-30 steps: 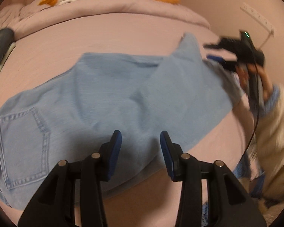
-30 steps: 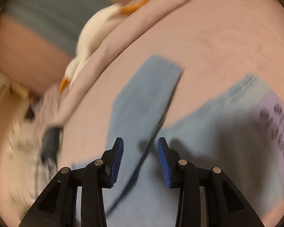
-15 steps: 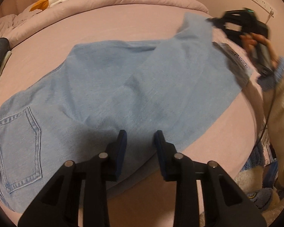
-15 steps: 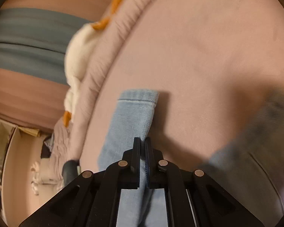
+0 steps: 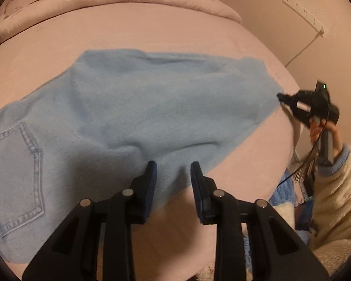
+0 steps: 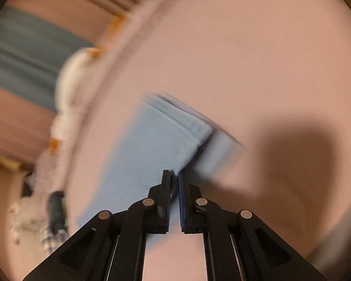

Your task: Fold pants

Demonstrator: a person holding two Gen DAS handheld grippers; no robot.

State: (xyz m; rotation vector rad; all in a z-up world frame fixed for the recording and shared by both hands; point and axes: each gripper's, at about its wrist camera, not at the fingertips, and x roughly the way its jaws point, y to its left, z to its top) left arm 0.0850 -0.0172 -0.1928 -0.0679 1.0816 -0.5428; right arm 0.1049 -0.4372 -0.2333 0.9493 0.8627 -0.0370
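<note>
1. Across the pink bed (image 5: 152,35) the light-blue pants (image 5: 128,107) lie spread, back pocket (image 5: 14,178) toward the left of the left wrist view and the leg ends toward the right.
2. The right tool (image 6: 174,175) has its jaws together, clamped on the hem corner of a pant leg; in the left wrist view it shows at the far right edge of the cloth (image 5: 283,98), held by a hand (image 5: 323,131) in a cream sleeve (image 5: 334,192).
3. The left tool (image 5: 173,171) sits at the near edge of the pants with its jaws apart, denim bunched between them; whether the pads press it I cannot tell.
4. My judgement: the step in hand is gripping the pants for the first fold.
5. Next, the left tool needs a firm pinch, then both hands must carry the cloth over evenly without dragging it.
</note>
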